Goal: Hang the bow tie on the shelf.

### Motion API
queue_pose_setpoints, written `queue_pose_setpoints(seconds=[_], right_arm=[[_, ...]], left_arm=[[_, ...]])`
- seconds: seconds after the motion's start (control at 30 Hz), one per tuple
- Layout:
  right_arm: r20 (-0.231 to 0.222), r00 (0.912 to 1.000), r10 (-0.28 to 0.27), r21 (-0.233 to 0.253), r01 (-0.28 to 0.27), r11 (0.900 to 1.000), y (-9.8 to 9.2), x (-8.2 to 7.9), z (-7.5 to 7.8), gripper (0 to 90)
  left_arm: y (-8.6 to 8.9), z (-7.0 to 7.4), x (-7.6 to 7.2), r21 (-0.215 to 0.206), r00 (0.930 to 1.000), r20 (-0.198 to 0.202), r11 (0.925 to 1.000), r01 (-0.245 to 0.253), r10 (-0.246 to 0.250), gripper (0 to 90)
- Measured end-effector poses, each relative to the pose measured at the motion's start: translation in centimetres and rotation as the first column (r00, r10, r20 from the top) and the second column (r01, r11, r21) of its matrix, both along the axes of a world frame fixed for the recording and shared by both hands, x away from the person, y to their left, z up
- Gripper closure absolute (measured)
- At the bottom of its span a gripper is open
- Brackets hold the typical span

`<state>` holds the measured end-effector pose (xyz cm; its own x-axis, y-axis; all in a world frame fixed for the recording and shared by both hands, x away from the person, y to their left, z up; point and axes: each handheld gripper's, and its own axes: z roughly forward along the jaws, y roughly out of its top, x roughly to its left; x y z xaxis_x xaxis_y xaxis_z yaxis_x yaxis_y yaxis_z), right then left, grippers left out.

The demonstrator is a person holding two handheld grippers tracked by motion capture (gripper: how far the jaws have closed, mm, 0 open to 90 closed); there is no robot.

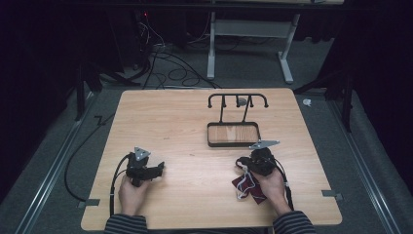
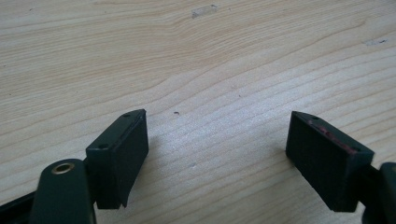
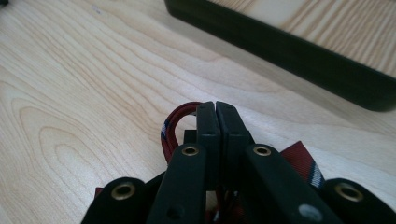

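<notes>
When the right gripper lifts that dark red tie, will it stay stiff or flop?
Likely floppy: the tie lies crumpled under the right gripper, and a loop of it curls beside the shut jaws. It looks thin, so probably light. It may drape or snag on the rack.

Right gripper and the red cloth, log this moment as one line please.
right gripper: shut on red cloth | left gripper: open, nothing between jaws | black rack: ahead of right gripper, untouched

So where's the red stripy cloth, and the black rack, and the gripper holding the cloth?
red striped cloth (image 1: 249, 189): high view, the fabric beside the hand.
black rack (image 1: 233, 145): high view, its tray's front rim.
right gripper (image 3: 216, 114): right gripper view, between its closed jaw tips.
</notes>
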<state>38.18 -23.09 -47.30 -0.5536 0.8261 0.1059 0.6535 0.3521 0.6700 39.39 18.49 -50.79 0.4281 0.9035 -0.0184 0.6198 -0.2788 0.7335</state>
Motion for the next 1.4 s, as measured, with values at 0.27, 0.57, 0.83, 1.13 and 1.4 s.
queue_pose_setpoints(seconds=[0.27, 0.57, 0.83, 1.13, 1.4], right_arm=[[0.054, 0.9984, -0.018, 0.017, 0.017, 1.000, -1.0, -0.6, 1.8, 90.0], [0.099, 0.9948, -0.027, 0.019, 0.025, 1.000, -1.5, -0.9, 3.4, 90.0], [0.140, 0.9895, -0.035, 0.012, 0.033, 0.999, -1.7, -0.6, 5.4, 90.0], [0.180, 0.9830, -0.033, 0.006, 0.033, 0.999, -1.7, -0.4, 6.9, 90.0], [0.210, 0.9770, -0.035, 0.006, 0.035, 0.999, -1.7, -0.2, 8.1, 90.0]], left_arm=[[0.0, 0.0, 0.0, 0.000, 1.0000, 0.000, 1.0000, 0.000, 0.000, 21.6], [0.0, 0.0, 0.0, -0.002, 1.0000, 0.001, 1.0000, -0.002, 0.002, 21.6], [0.0, 0.0, 0.0, -0.002, 1.0000, 0.001, 1.0000, -0.002, 0.002, 21.6], [0.0, 0.0, 0.0, -0.002, 1.0000, 0.001, 1.0000, -0.002, 0.002, 21.6], [0.0, 0.0, 0.0, -0.002, 1.0000, 0.001, 1.0000, -0.002, 0.002, 21.6]])
